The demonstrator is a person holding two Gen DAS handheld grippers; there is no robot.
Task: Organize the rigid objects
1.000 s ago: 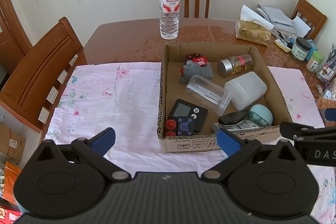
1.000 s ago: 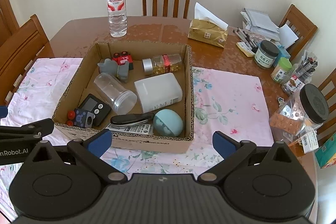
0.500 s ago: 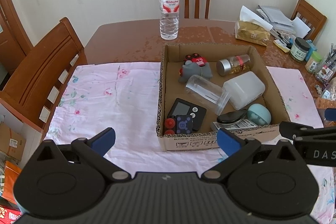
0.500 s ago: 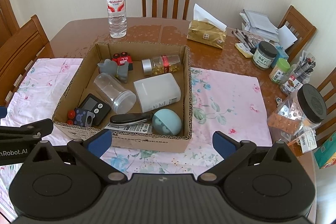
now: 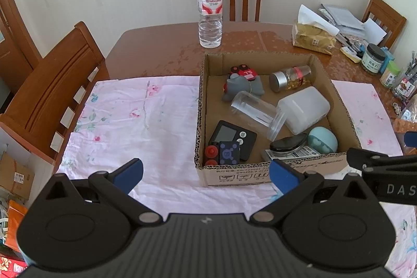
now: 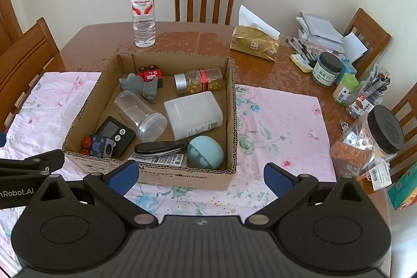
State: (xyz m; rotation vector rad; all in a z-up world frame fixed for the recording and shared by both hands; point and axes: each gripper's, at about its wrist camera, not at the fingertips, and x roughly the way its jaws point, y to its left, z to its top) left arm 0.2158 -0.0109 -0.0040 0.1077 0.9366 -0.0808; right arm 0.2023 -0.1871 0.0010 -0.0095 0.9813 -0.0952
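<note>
Right wrist view: one cardboard box (image 6: pixel 182 177), two clear jars (image 6: pixel 140 112), fingers (image 6: pixel 123 177) wide, both grippers.

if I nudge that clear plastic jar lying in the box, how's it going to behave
The clear plastic jar lies on its side, so it will probably roll. It looks empty, so likely light. The white container sits right by its mouth and may stop it.

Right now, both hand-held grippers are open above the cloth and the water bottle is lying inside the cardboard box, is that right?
Not quite: the water bottle stands upright on the bare table behind the cardboard box, as the right wrist view shows. Both the left hand-held gripper and the right hand-held gripper are open above the cloth.
</note>
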